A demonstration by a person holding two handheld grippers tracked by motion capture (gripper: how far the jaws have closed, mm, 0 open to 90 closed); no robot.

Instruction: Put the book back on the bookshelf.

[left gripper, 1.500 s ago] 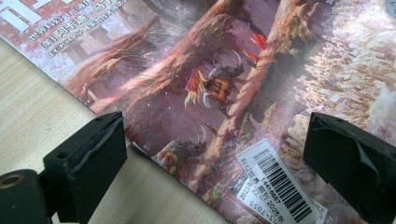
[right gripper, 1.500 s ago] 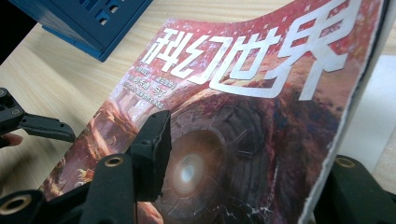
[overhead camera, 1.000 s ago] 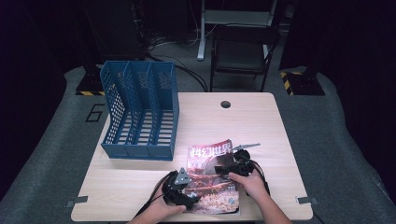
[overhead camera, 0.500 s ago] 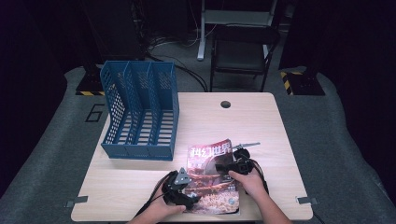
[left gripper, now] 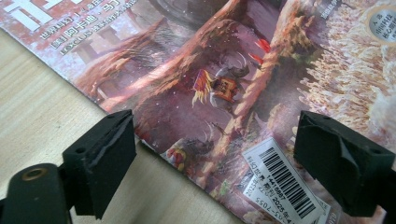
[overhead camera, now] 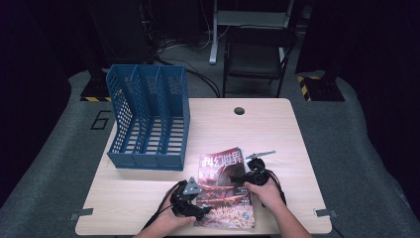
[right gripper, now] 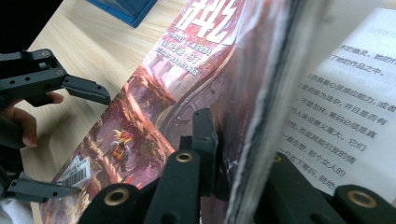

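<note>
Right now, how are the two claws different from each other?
The left claw is wide open, its pads standing either side of the magazine's corner without pinching, while the right claw has just closed and pinches the magazine's raised edge. The left claw sits at the magazine's near left corner; the right claw is at its right side. Both are black and hand-held.
</note>
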